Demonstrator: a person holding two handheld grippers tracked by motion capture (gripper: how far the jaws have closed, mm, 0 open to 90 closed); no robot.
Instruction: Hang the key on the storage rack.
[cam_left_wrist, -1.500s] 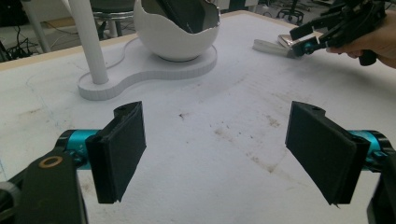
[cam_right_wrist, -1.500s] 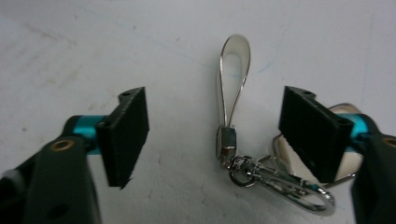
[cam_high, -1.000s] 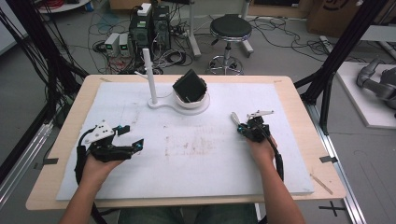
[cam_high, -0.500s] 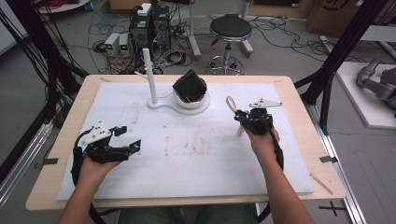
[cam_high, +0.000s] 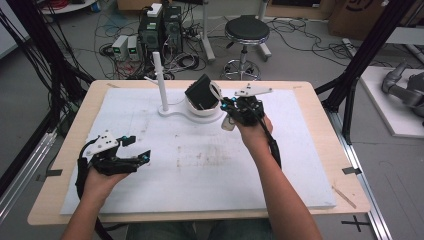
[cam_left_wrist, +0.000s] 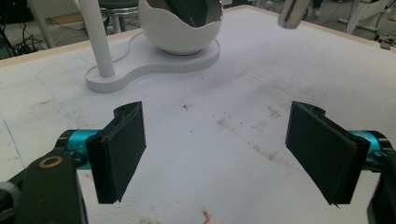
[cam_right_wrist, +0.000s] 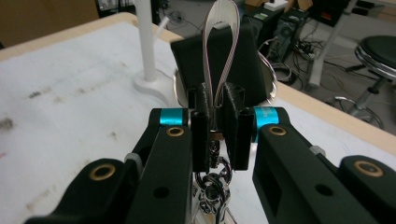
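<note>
My right gripper (cam_high: 226, 106) is raised just right of the white bowl stand (cam_high: 172, 108). It is shut on a keychain strap. In the right gripper view the striped strap loop (cam_right_wrist: 222, 42) rises out of the closed jaws of that gripper (cam_right_wrist: 217, 122), and a metal ring (cam_right_wrist: 212, 181) hangs below. A small pale cylinder (cam_high: 228, 124) dangles under the hand, and the same pale cylinder (cam_left_wrist: 293, 12) appears in the left gripper view. A black box (cam_high: 200, 93) sits tilted in the bowl (cam_left_wrist: 180, 33). My left gripper (cam_high: 140, 148) rests at the table's left, open (cam_left_wrist: 217, 149), with nothing between its jaws.
A white upright post (cam_high: 160, 80) stands on the same base as the bowl. A stained white mat (cam_high: 200, 160) covers the wooden table (cam_high: 320, 130). Behind the table are a stool (cam_high: 246, 30), computers and cables.
My right hand has risen off the mat and moved up and left toward the bowl, carrying the strap. The left hand has stayed where it was.
</note>
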